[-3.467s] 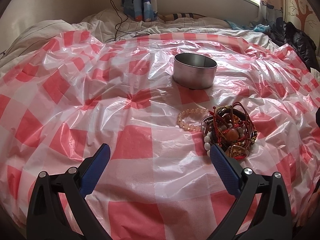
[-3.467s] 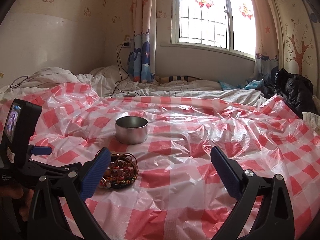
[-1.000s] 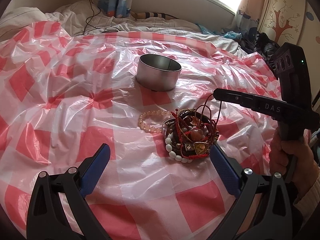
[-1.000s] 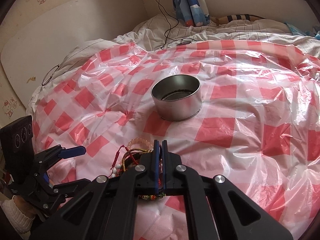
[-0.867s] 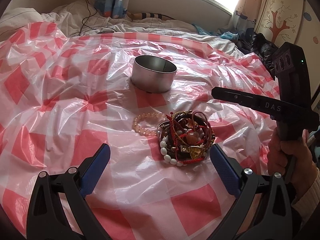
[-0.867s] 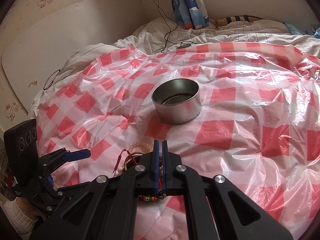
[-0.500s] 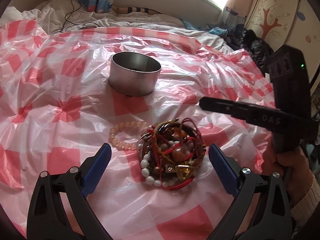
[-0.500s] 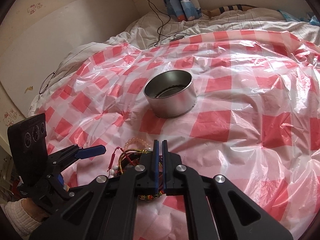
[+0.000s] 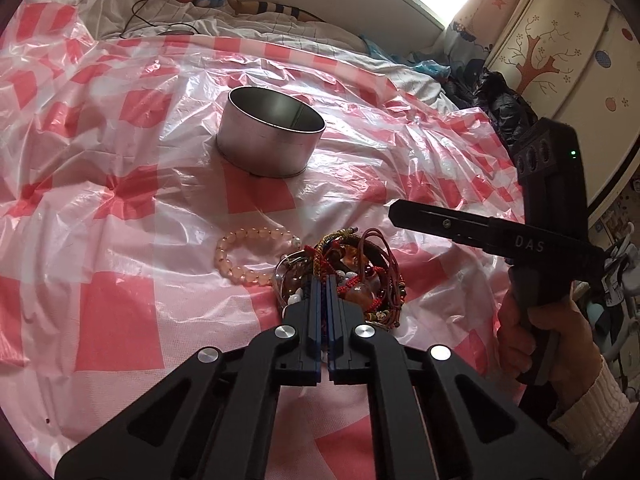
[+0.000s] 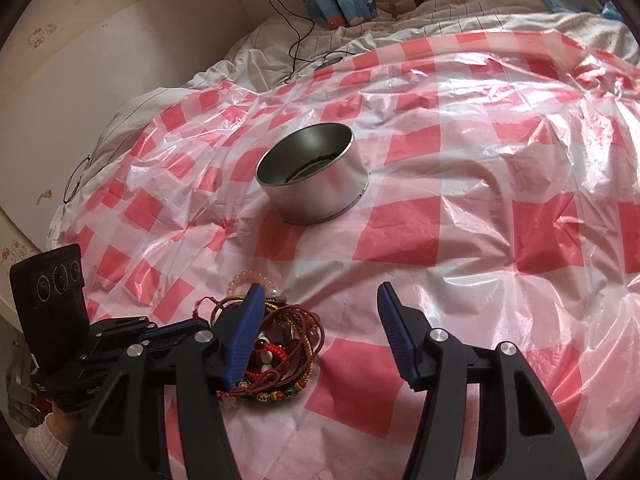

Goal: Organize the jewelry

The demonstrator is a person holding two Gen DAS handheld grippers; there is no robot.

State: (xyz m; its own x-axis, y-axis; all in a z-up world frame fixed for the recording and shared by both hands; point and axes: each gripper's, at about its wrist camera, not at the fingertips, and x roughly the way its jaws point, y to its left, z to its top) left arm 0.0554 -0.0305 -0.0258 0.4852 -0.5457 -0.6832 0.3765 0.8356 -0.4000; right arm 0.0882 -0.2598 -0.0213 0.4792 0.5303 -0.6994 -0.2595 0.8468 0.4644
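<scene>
tin point(image 9: 271, 144) behind bracelet pile point(image 9: 348, 276) | bead bracelet point(image 9: 248, 256) left of pile

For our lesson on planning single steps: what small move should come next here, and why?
Probably lift the left gripper slightly to test its hold. Its jaws are closed in the bracelet pile, whether on a strand is unclear; the metal tin stands open beyond, and the right gripper is open beside the pile.

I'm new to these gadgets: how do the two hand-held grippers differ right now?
The left hand-held gripper has its jaws shut at the tangled bracelet pile; the right hand-held gripper has its jaws wide apart, holding nothing. Both have blue pads on black frames.
</scene>
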